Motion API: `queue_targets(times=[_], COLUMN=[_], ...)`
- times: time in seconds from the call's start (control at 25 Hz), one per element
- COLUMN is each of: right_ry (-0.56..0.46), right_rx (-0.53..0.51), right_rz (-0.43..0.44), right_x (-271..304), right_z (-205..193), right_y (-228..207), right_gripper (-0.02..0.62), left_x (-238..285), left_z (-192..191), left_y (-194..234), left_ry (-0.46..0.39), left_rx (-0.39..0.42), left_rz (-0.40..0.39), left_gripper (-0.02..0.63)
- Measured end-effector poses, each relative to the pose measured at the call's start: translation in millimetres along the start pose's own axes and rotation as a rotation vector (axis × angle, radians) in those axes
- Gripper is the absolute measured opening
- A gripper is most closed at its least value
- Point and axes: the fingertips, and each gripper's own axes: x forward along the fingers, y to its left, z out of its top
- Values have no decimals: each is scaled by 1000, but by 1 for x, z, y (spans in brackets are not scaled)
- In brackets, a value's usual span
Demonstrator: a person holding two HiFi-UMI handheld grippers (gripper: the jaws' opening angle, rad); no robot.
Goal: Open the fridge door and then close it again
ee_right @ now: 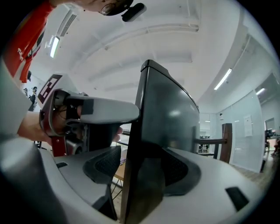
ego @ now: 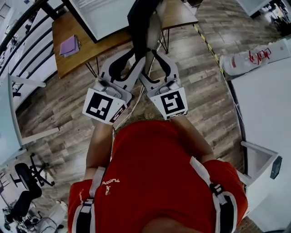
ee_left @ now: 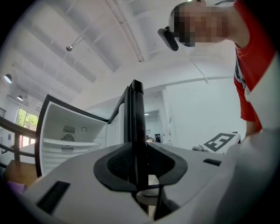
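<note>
Left gripper view has the fridge door (ee_left: 136,118) edge-on at the frame's centre, standing open from the white fridge cavity (ee_left: 65,140) at the left. The left gripper (ee_left: 139,162) is clamped on that edge. The right gripper (ee_right: 142,168) straddles the same edge with its jaws wide and no grip. The swing probably goes best led by the left grip, following the hinge's arc without twisting, with the right pads kept clear or closed before pushing.

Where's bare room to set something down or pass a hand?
Free: wooden table between purple notebook and fridge; floor beside left tongs; white table at right. Crowded: fridge door edge, straddled by left and right tongs.
</note>
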Motion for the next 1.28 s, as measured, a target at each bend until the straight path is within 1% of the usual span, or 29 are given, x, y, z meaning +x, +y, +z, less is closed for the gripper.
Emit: queue_targets(times=[0.08,0.24,0.36,0.48,0.6,0.72,0.92,1.12,1.28], right_ry=[-13,6,-6,-7,-20,-39,-44,-57,-71], right_rx=[-10,-9,6,31,46,56,69,63,62], right_rz=[-35,-133,-207,-248,-237,-206,-132,-53,9], right_x=[-2,-15,-28,-45,-59,-72,-94,-113,-128], right_z=[2,-1,-1,-4,-6,-8,-10,-12,-17], right_y=[-4,-16,-32,-50,-62,-73,-94,-120,-138], right_gripper=[290,288,287,276,275,268,236,235,235], left_x=[4,13,24,30,31,33,40,46,38], left_z=[0,-1,-1,0,1,0,2,1,-3], left_y=[-7,-25,-44,-61,-68,-69,-69,-78,-82], left_ry=[6,-4,-14,-18,-22,-25,-27,-21,-11], left_rx=[-9,-33,-30,-26,-23,-30,-42,-36,-32], left_rz=[-24,-73,-113,-138,-137,-107,-31,38,108], left_gripper=[102,87,75,74,70,45,11,9,9])
